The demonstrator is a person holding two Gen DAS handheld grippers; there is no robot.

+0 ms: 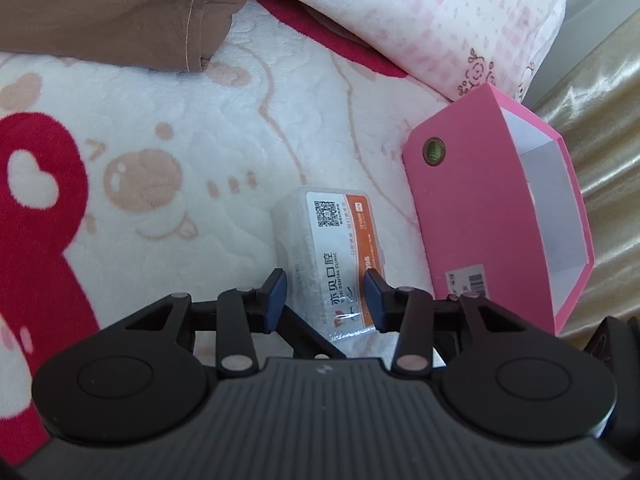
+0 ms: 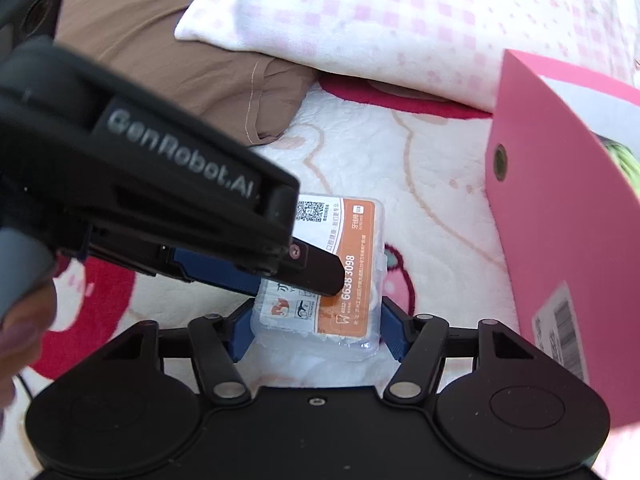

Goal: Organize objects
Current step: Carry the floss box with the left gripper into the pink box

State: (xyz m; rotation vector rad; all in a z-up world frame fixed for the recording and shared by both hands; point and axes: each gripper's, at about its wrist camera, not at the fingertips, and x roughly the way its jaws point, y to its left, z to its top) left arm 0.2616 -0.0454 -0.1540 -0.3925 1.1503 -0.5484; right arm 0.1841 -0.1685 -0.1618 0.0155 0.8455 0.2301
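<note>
A clear plastic box (image 1: 332, 256) with an orange and white dental clinic label lies on the fleece blanket. My left gripper (image 1: 326, 300) straddles its near end, blue pads at both sides, touching or nearly so. In the right wrist view the same box (image 2: 348, 280) sits between my right gripper's (image 2: 316, 330) blue pads, which press its near end. The left gripper (image 2: 168, 184) crosses that view from the left over the box. A pink open box (image 1: 480, 208) stands to the right and also shows in the right wrist view (image 2: 560, 216).
A brown cloth (image 1: 120, 12) lies at the back left. A pink checked pillow (image 1: 420, 16) lies at the back. Shiny beige fabric (image 1: 600, 140) runs along the right edge. The blanket (image 1: 160, 152) is white with red and tan cartoon shapes.
</note>
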